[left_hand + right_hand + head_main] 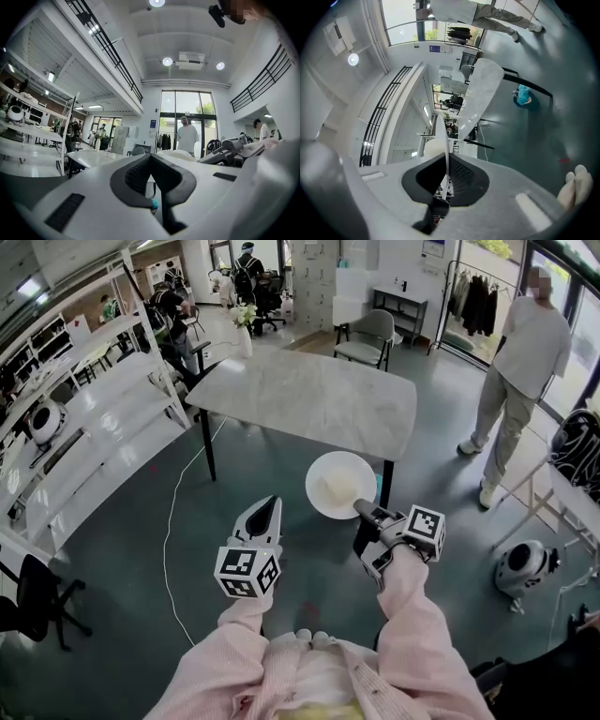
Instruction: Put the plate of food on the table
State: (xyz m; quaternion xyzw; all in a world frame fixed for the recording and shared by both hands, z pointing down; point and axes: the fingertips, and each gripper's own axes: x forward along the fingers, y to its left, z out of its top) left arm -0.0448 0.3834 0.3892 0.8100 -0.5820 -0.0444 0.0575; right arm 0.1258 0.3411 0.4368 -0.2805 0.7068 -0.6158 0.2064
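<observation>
Holding white plate (339, 484) with pale food (337, 487) up in the air, not on the table. Gripping its near rim with right gripper (360, 511), jaws pinched narrow on the thin edge. Seen edge-on in right gripper view as plate (443, 140) running straight into right gripper (444, 174). Hanging roughly level over grey floor (122, 596), just before near right corner of marble table (309, 399). Carrying nothing in left gripper (270, 508), jaws closed together, parked left of plate and apart from it; same in left gripper view, left gripper (153, 180) shut on air. Both arms in pink sleeves (412, 615). Beyond: white shelving (94, 427) at left, grey chair (370, 334) past table, person (520, 362) standing at right.
</observation>
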